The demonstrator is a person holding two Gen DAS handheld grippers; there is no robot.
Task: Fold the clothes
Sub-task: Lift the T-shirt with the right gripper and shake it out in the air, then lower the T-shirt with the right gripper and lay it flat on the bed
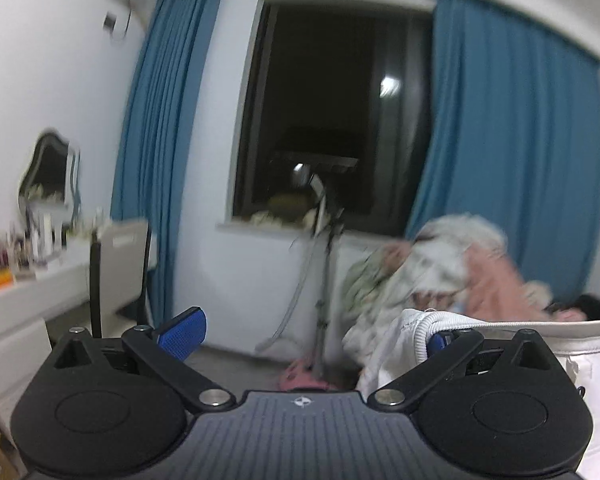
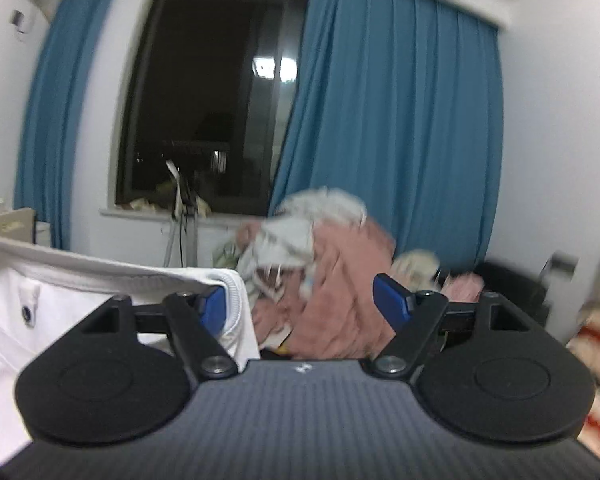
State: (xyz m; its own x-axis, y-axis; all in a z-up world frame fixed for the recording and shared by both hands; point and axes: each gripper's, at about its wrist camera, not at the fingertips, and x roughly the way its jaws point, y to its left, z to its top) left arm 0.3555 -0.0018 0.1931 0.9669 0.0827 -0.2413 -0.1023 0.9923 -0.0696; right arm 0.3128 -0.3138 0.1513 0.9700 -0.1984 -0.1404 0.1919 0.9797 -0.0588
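Facing window, grippers (image 1: 312, 334) (image 2: 306, 304) level, agape

White garment (image 2: 80, 280) stretched taut (ribbed hem uppermost)

1. In the left wrist view we look forward over the left gripper (image 1: 312, 334), level across the room at the window (image 1: 332, 120), with the desk (image 1: 28, 280) at our left edge.
2. In the right wrist view we look forward over the right gripper (image 2: 304, 310), facing the same window (image 2: 204, 100) from further right.
3. We share the window, blue curtains (image 1: 512, 140), clothes pile (image 1: 440, 264) and the nearby white garment (image 2: 60, 280).
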